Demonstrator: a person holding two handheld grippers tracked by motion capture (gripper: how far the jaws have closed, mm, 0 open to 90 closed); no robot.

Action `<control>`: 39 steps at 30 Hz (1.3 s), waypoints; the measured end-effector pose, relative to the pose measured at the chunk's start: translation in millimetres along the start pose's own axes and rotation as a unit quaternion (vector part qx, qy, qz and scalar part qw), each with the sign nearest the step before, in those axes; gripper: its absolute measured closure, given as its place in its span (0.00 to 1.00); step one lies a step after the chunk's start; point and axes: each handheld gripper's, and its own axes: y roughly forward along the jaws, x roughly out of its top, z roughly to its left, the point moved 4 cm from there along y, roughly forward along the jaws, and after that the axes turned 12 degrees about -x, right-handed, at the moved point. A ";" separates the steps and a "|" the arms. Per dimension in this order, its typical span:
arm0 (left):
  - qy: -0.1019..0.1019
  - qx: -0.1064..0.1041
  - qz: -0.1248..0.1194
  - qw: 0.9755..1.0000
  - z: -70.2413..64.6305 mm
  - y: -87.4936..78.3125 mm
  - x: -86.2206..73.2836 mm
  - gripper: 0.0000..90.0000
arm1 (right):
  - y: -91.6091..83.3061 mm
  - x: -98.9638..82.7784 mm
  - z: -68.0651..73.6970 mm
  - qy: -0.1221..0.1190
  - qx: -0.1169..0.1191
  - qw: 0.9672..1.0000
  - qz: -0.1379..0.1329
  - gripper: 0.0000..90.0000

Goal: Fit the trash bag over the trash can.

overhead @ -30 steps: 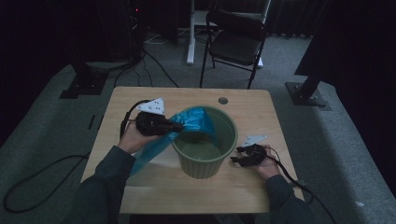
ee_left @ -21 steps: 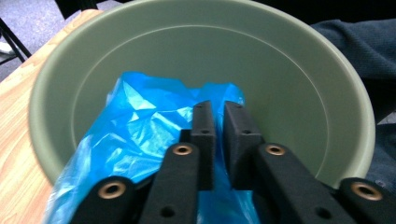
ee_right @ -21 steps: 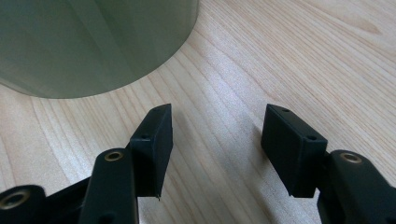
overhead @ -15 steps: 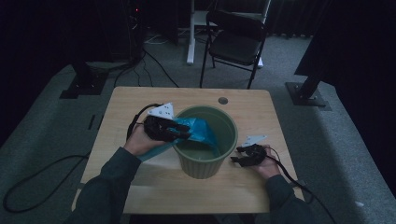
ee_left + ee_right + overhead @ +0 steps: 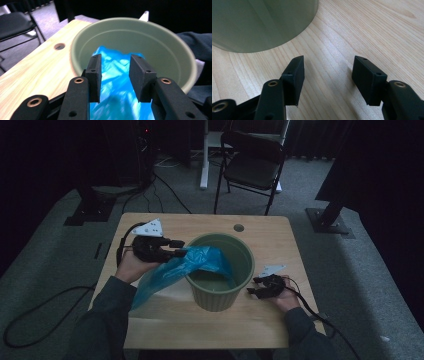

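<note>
Blue bag (image 5: 175, 270): it lies between your left gripper's (image 5: 176, 249) jaws, which have just been opening; the pads stand off the plastic.
Bag's path: one end drapes over the green bin's (image 5: 220, 292) nine o'clock rim, the rest trails down toward seven o'clock across the table (image 5: 165, 325).
Bin: it stands at table centre.
Right gripper (image 5: 256, 290): your jaws gape wide on bare wood, at the bin's four o'clock, near its wall.
Chair (image 5: 252, 167): it stands beyond the table at twelve o'clock.

Dark teal sleeves (image 5: 107, 320); black gripper (image 5: 115, 75) with brass-ringed screws, grey plate.
</note>
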 end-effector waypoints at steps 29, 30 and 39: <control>-0.071 -0.014 0.010 0.997 43.7 -6.7 -56.2 0.68 | 0.0 -0.2 0.0 0.000 0.000 1.000 -0.001 0.48; -0.071 -0.014 0.012 0.997 43.6 -5.6 -56.2 0.68 | 0.0 -0.2 0.0 0.000 0.000 1.000 -0.001 0.48; -0.057 -0.013 0.020 0.998 40.7 3.1 -53.0 0.94 | -1.8 0.9 1.2 -0.006 0.001 1.000 0.006 0.58</control>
